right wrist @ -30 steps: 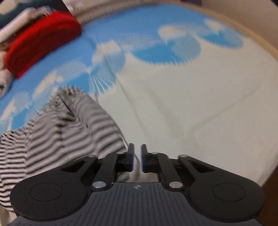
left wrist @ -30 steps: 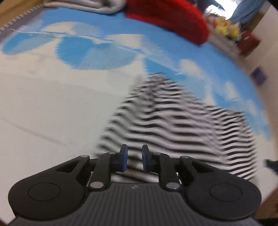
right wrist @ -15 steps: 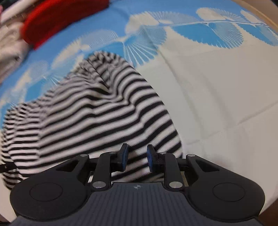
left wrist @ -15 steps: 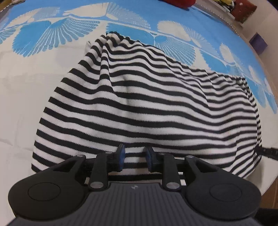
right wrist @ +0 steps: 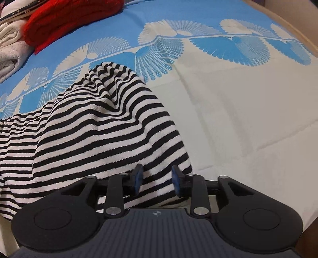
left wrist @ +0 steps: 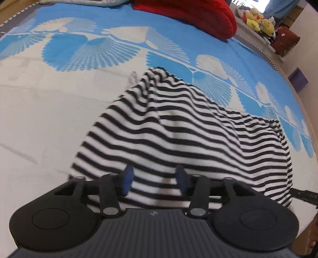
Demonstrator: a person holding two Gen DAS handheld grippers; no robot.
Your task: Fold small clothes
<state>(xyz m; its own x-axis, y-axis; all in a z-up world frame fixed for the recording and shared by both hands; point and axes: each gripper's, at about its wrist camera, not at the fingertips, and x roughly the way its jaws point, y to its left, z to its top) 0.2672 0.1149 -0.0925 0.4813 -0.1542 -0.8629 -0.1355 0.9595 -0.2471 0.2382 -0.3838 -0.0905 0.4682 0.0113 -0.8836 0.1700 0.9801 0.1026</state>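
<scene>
A black-and-white striped garment lies rumpled on the bed, its near edge at the bed's front. It also shows in the right wrist view. My left gripper is open, its blue pads apart just above the garment's near edge, with nothing held. My right gripper is open over the garment's near right corner, with nothing held. Part of the other gripper shows at the right edge of the left wrist view.
The bedspread is white near me and blue with white fan shapes farther off. A red knitted garment lies at the far side, also in the right wrist view. Folded white cloth lies beside it. Plush toys sit on a shelf.
Both grippers have opened wider, from nearly shut a second ago. Both cameras have tilted, so more of the far bed shows. The garment now lies spread on the bed.
</scene>
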